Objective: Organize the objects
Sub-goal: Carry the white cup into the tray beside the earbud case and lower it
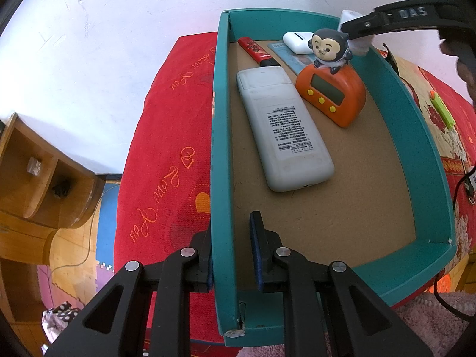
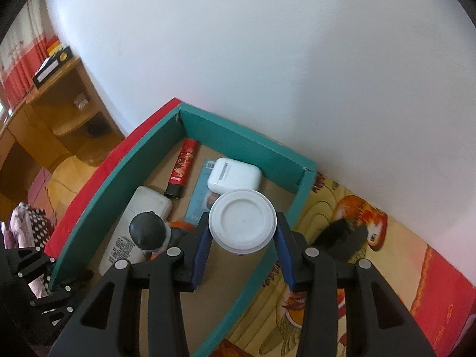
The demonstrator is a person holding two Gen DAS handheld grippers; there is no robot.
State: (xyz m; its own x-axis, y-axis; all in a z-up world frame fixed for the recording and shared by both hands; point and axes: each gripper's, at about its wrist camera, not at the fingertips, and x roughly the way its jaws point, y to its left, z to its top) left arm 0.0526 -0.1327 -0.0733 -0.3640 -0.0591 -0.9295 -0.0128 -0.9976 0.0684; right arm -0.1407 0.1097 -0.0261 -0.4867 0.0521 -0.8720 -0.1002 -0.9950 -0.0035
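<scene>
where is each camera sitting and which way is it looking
Left wrist: on the left gripper, looking down along the teal box, its fingers clamping the box wall.
Right wrist: on the right gripper, looking down over the box, holding a white cup.
Shared: box, remote, monkey clock, lighter.

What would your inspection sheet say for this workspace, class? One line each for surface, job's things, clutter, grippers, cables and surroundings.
Surface: red bedspread.
Job's things: teal box holds remote, orange clock, red lighter, white case, card.
Clutter: green item on the bedspread.
Grippers: left gripper shut on the box wall; right gripper shut on white cup above the box.
Cables: black cable at right.
Surroundings: white wall, wooden shelves.
</scene>
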